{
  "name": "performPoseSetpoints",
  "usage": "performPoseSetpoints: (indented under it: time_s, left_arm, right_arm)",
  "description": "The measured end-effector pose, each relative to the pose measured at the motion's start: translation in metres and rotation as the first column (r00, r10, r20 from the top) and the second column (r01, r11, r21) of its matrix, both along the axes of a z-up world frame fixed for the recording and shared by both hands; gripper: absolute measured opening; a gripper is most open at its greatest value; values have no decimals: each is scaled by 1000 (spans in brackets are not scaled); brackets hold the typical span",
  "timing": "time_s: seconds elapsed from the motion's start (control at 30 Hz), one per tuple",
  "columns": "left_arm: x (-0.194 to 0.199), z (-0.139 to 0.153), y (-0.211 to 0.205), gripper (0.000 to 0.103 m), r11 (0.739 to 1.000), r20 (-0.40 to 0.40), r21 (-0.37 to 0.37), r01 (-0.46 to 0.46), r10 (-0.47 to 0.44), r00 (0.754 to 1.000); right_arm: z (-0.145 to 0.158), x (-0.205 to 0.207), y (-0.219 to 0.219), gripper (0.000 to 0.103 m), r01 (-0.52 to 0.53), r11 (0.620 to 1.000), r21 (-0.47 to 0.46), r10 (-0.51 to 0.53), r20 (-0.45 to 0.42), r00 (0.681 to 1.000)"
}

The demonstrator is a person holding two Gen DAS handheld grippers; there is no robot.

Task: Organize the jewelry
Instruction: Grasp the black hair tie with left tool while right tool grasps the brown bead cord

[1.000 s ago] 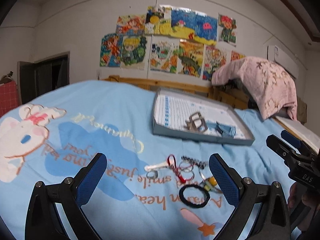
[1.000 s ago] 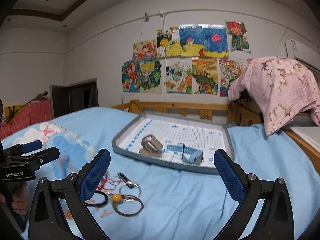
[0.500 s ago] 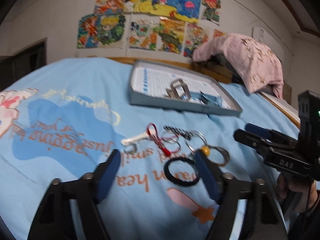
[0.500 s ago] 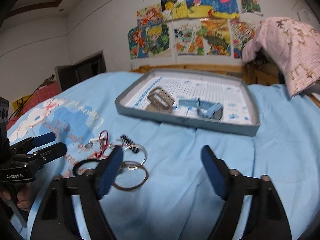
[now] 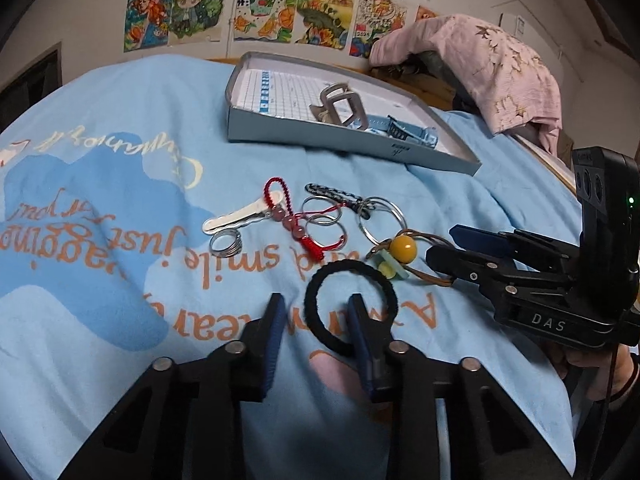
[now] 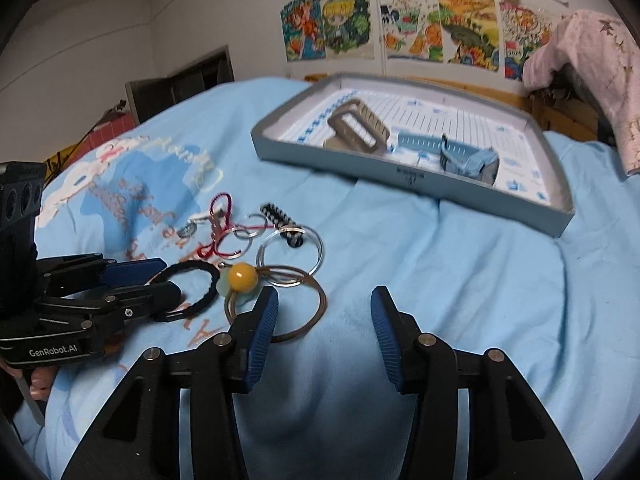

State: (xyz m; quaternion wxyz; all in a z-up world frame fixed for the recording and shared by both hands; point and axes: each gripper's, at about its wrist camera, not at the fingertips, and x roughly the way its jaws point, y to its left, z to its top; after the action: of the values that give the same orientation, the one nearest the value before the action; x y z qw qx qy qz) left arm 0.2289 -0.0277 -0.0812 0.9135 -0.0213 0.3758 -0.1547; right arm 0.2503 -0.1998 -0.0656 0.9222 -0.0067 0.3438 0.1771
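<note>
Both grippers dropped toward the bed; left gripper (image 5: pixel 316 316) jaws closing around black hair tie (image 5: pixel 320 320), right gripper (image 6: pixel 324 312) jaws closing, empty, beside brown bangle (image 6: pixel 308 320).

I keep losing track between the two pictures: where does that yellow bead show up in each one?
Left wrist view: yellow bead right of centre, just beyond the black hair tie.
Right wrist view: yellow bead left of centre, right of the hair tie.
Shared landmark: the grey tray behind the pile.
</note>
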Motion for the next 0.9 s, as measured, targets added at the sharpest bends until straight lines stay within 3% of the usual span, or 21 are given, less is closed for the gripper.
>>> performPoseSetpoints:
  time_s: [0.13, 0.23, 0.33, 0.53, 0.9]
  left_arm:
    - [1, -1, 1, 16, 1000, -7, 4, -10, 10, 1000]
    - [0, -1, 3, 11, 1000, -6, 4, -15, 15, 1000]
    - [0, -2, 2, 10, 1000, -7, 13, -19, 19, 1000]
    - [-1, -3, 0, 9, 999, 0, 30, -23, 23, 1000]
    - [-3, -4, 4, 8, 1000, 9, 8, -23, 23, 1000]
  right_arm:
    - [-7, 5, 3, 32, 2, 1000, -14, -3, -44, 999]
    - [-8, 6, 4, 30, 2, 1000, -11, -3, -51, 999]
    - [-9, 8, 7, 30, -6, 1000, -31, 5, -57, 998]
    - [-6, 21, 25, 30, -26, 985, -172, 23, -21, 1000]
    - [-1, 16, 38, 23, -88, 966, -243, 80, -40, 996]
